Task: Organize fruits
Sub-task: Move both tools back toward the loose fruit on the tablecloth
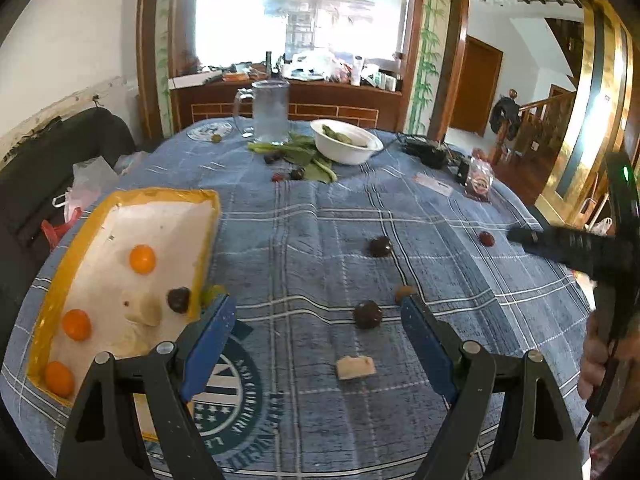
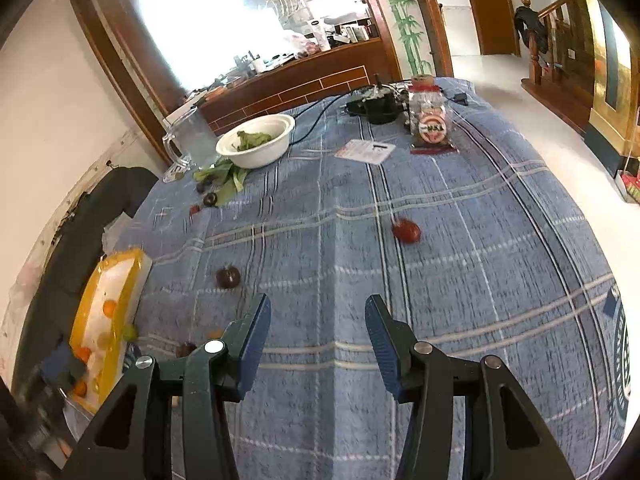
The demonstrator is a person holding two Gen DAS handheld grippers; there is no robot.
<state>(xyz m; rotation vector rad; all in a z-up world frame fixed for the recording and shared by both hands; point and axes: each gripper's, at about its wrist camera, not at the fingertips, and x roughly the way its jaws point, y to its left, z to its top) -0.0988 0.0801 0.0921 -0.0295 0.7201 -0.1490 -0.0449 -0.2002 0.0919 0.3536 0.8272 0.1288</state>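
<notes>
A yellow-rimmed white tray (image 1: 208,216) lies on the left of the blue plaid tablecloth; it holds three orange fruits (image 1: 142,259), a dark fruit (image 1: 178,299) and a pale piece (image 1: 145,309). My left gripper (image 1: 318,308) is open and empty, just right of the tray. A dark fruit (image 1: 367,314) lies between its fingers, another (image 1: 380,246) farther off, and a pale piece (image 1: 355,367) nearer. My right gripper (image 2: 318,308) is open and empty over bare cloth. A red fruit (image 2: 406,230) lies ahead of it, a dark fruit (image 2: 228,277) to its left. The tray (image 2: 132,268) shows at the left.
At the far side stand a glass jug (image 1: 270,112), a white bowl (image 1: 346,152) with greens, leaves with small fruits (image 1: 298,173), black cables and devices (image 1: 428,152), a snack jar (image 2: 430,120) and a card (image 2: 365,151). A dark sofa (image 1: 36,184) sits left.
</notes>
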